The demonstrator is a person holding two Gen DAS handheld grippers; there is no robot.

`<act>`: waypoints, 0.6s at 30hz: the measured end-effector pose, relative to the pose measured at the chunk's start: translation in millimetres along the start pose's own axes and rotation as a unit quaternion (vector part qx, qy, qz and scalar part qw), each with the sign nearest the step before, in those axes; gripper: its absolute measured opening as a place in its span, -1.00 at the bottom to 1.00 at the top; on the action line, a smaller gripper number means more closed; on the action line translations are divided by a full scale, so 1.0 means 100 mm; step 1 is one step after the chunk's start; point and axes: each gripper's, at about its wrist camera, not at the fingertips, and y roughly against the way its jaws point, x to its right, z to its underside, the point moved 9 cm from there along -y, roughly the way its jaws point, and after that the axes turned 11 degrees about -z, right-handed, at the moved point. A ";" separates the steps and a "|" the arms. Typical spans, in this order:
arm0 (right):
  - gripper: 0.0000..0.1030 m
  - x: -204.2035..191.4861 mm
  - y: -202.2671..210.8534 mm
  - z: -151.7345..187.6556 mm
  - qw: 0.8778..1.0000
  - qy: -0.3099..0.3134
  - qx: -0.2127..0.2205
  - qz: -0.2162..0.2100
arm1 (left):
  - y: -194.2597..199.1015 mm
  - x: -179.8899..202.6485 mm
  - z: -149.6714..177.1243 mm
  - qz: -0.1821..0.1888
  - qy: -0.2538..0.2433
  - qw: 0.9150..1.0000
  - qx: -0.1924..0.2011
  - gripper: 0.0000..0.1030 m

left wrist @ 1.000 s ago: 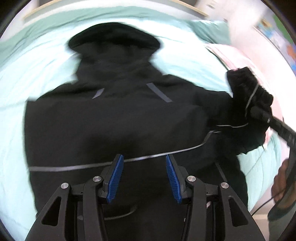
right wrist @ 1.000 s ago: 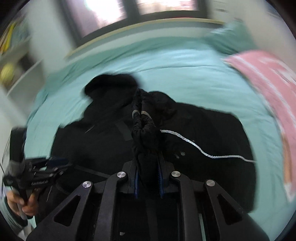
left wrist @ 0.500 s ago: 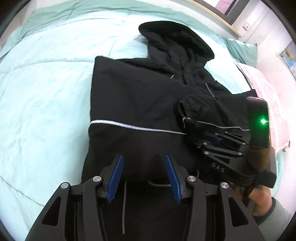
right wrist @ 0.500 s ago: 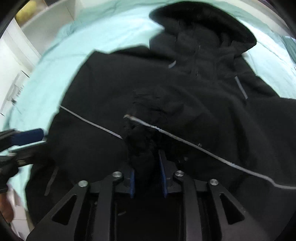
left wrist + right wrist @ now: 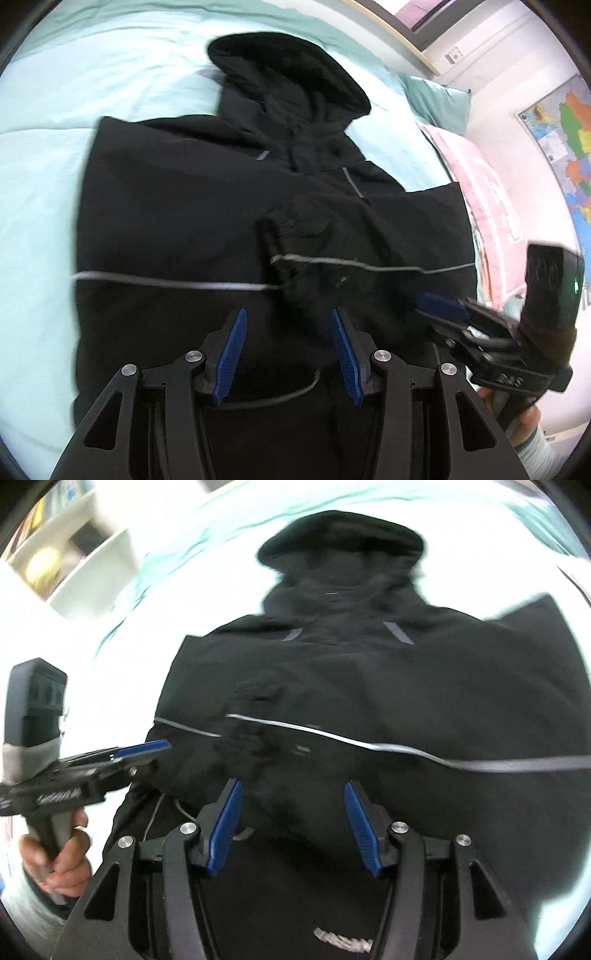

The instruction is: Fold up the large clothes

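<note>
Since a second ago our right gripper [image 5: 291, 823] has let go of the sleeve cuff [image 5: 295, 236], its jaws having just been opening, nothing between them now. Our left gripper [image 5: 288, 358] also stands apart, empty. Beyond both, the black hooded jacket [image 5: 192, 206] lies on the mint bedspread [image 5: 74, 85], sleeve folded across. Next, probably, we fold the hem toward the hood [image 5: 288, 70].

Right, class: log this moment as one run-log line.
stage: sleeve folded onto black jacket | left gripper: open, empty | right gripper: just opened, sleeve released | surface: bed
</note>
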 end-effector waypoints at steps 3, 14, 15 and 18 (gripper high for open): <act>0.17 0.20 0.24 0.05 0.999 -0.026 0.018 0.013 | -0.19 0.12 -0.10 0.010 0.001 1.000 -0.007 -0.06; 0.18 0.68 1.05 0.08 0.988 -0.037 0.090 0.117 | -0.36 0.17 -0.23 -0.029 0.000 0.999 0.015 -0.62; 0.18 0.74 1.12 0.06 0.987 -0.041 0.097 0.125 | -0.22 0.13 -0.28 -0.031 0.004 0.999 0.031 -0.62; 0.18 0.86 1.25 -0.02 0.983 -0.056 0.111 0.132 | 0.23 -0.10 -0.45 -0.038 0.026 0.996 0.079 -0.63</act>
